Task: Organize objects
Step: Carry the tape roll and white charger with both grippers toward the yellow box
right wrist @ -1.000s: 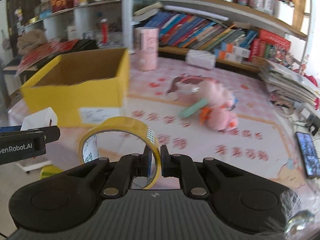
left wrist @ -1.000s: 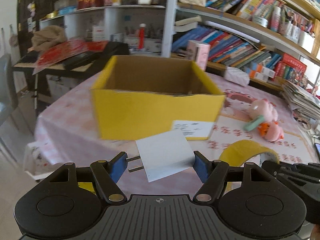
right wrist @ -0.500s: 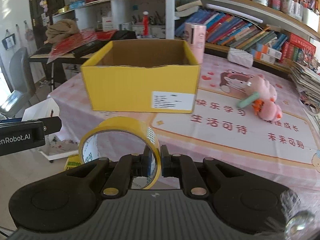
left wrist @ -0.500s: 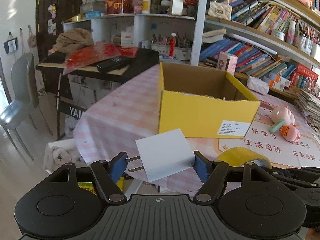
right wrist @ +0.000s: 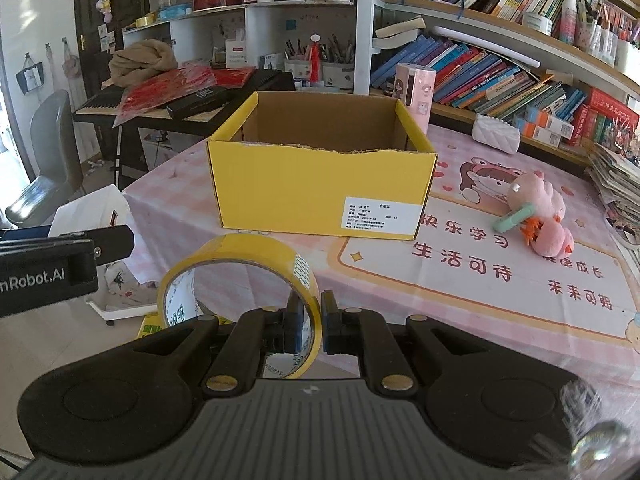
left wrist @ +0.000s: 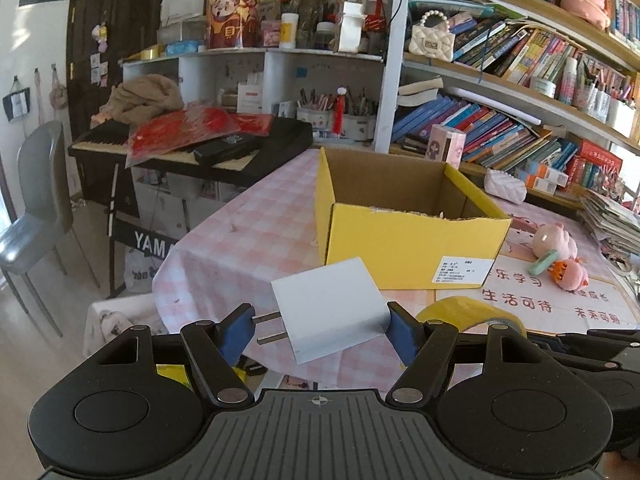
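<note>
Though clamped, white two-pronged charger (left wrist: 328, 310) tilted.

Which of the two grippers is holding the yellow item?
The right gripper: it pinches the wall of the yellow tape roll, whereas the left gripper clamps a white charger plug.

The bench (right wrist: 460, 304), covered by a pink checked cloth (left wrist: 248, 232) and a printed mat (right wrist: 500, 276), is occupied by an open yellow box (right wrist: 316, 188), a pink plush toy (right wrist: 540, 212), a pink carton (right wrist: 416, 92), a white pouch (right wrist: 496, 134) and stacked papers (right wrist: 616, 184) at its right edge.
</note>
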The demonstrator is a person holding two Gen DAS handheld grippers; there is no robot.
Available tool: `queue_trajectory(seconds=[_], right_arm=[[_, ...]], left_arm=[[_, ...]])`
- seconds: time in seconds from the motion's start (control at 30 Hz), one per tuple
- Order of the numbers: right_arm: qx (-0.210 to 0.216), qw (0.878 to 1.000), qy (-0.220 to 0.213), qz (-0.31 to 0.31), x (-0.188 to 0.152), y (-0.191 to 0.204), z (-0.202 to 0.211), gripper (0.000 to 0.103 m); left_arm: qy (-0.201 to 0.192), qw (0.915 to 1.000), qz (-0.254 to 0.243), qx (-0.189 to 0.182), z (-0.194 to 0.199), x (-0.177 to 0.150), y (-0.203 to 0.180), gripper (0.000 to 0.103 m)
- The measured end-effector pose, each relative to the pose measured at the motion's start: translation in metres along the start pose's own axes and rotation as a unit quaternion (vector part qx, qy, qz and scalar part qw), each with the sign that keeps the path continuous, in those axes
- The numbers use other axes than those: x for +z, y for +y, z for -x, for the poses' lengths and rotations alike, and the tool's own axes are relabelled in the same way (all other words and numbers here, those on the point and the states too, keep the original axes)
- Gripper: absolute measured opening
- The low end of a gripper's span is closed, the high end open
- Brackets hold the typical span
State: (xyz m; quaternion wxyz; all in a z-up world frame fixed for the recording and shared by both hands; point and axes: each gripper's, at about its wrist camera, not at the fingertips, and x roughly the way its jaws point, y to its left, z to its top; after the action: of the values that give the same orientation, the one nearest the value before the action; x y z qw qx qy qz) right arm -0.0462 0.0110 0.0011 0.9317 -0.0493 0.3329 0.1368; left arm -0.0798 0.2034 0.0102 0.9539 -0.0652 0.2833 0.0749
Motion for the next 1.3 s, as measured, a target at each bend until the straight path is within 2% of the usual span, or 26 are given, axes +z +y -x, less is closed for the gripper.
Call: queue_trajectory(seconds=[0.5,0.77,0.97,1.13,1.3], right_arm=[[-0.001,1.0,-0.015,-0.012,0.028,-0.018,-0.018,0.009],[0.005,0.999,-0.043,-0.012,0.07,-0.037,-0.04,0.009],[0.006,0.997,-0.081,-0.002,0.111,-0.055,-0.056,0.009],[0.003,0.994,-0.108,0.013,0.141,-0.071,-0.074,0.009],[0.004,0.994,-0.11,0.025,0.161,-0.085,-0.098,0.009]], left_arm=[[-0.044,0.9988,-0.022,-0.007,-0.016,0.032,-0.017,0.071],[-0.08,0.996,-0.04,-0.002,-0.037,0.068,-0.035,0.071],[-0.104,0.9932,-0.051,0.005,-0.059,0.092,-0.052,0.071],[-0.099,0.9938,-0.049,0.005,-0.085,0.106,-0.065,0.071],[-0.075,0.9955,-0.056,0.009,-0.114,0.112,-0.076,0.071]])
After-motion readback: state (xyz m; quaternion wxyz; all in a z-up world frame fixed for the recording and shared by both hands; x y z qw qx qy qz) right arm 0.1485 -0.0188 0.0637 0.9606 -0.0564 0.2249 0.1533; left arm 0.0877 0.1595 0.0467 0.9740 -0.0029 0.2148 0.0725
